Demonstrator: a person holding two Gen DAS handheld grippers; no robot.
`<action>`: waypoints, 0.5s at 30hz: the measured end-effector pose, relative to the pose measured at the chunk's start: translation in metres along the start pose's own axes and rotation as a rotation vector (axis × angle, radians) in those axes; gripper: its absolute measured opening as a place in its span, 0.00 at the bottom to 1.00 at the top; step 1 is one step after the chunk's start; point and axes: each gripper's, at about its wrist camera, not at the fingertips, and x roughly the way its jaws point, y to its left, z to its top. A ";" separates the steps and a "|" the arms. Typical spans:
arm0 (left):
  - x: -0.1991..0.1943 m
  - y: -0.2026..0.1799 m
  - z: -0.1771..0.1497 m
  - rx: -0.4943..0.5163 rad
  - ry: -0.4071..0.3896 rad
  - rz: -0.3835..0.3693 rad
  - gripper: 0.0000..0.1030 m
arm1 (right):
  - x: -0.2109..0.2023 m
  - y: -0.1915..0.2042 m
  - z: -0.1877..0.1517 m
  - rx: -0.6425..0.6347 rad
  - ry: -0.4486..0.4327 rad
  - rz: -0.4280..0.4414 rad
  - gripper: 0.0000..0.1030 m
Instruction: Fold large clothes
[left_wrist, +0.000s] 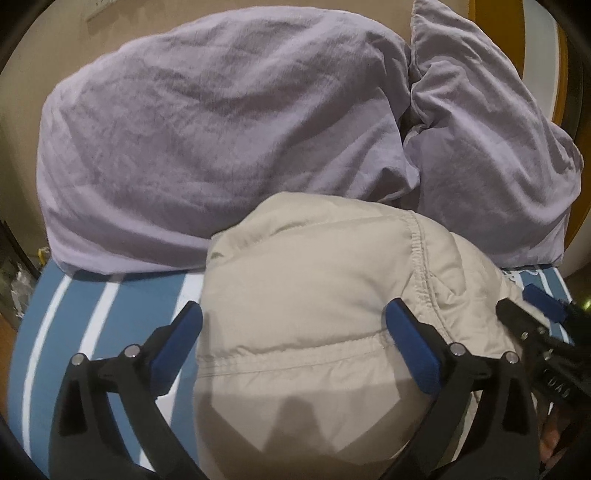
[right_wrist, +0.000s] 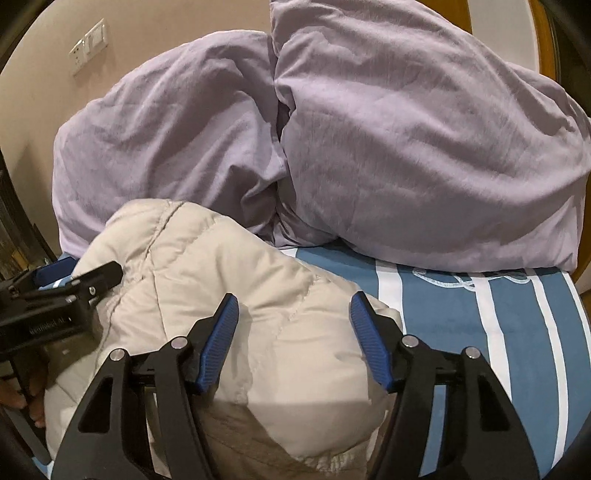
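The beige jacket (left_wrist: 314, 314) lies bunched on the striped bed (left_wrist: 110, 314), at 6 o'clock from the lilac duvet (left_wrist: 221, 129). Left tongs (left_wrist: 295, 343) gape at their widest over it, gripping nothing. Right tongs (right_wrist: 295, 343) stand partly open above the padded cloth, pads apparently clear of it. To fold well, pinch hem corners (not puffy middles), lift both sides evenly, and keep off the duvet.
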 end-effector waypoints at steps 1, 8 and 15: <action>0.001 0.000 -0.001 -0.002 0.001 -0.004 0.98 | 0.001 0.000 -0.001 -0.005 -0.001 -0.003 0.63; 0.011 -0.002 -0.004 -0.004 0.008 -0.024 0.98 | 0.007 -0.002 -0.007 -0.001 0.006 -0.002 0.63; 0.018 -0.001 -0.006 -0.013 0.013 -0.034 0.98 | 0.015 -0.003 -0.009 0.005 0.017 -0.007 0.64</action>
